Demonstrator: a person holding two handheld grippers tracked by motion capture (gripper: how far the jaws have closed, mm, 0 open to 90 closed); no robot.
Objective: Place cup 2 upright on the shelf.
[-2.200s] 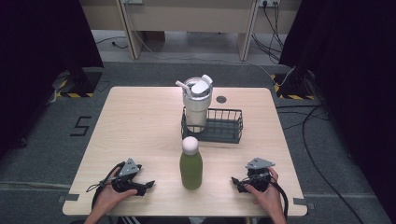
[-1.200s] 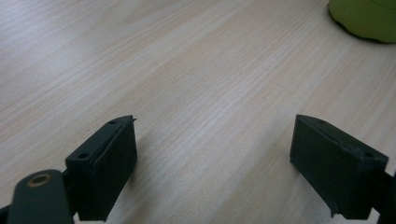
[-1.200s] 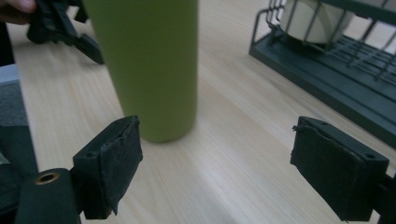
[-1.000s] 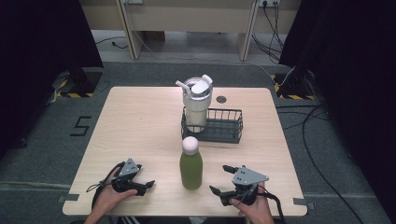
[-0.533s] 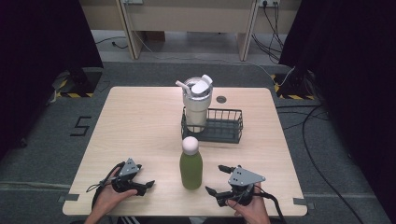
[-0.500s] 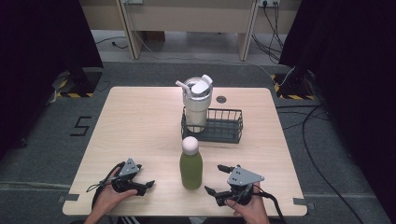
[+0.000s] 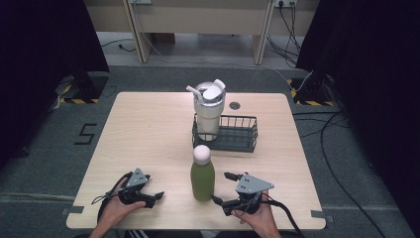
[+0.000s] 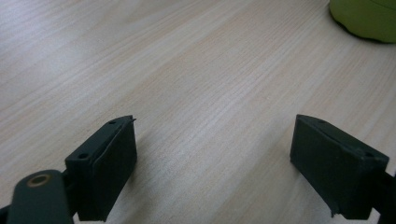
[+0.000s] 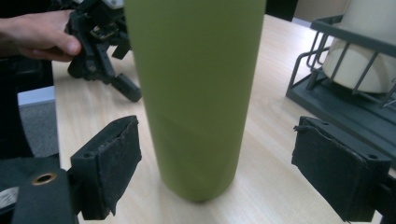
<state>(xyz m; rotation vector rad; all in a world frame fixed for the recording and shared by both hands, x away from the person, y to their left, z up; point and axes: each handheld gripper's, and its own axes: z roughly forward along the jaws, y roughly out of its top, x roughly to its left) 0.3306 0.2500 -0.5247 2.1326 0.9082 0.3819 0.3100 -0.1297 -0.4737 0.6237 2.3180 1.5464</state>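
A green bottle (image 7: pixel 202 174) with a white cap stands upright near the table's front edge. My right gripper (image 7: pixel 222 188) lies just right of it, turned toward it and open. In the right gripper view the green bottle (image 9: pixel 196 93) stands in the gap between the two pads (image 9: pixel 114 163), and neither pad touches it. My left gripper (image 7: pixel 156 197) rests on the table left of the bottle, open, with bare wood between its jaws. The bottle's base (image 8: pixel 365 18) shows at the top right of the left gripper view.
Behind the bottle a white lidded tumbler (image 7: pixel 209 107) stands in the left end of a dark wire basket (image 7: pixel 237 135). The basket (image 9: pixel 327 98) and tumbler (image 9: pixel 369 56) are close on the right in the right gripper view. The wooden table (image 7: pixel 148 134) spreads to the left.
My right gripper has moved left from the front right corner toward the bottle and turned to face it, so its open jaws now frame the bottle. The left gripper has stayed still.
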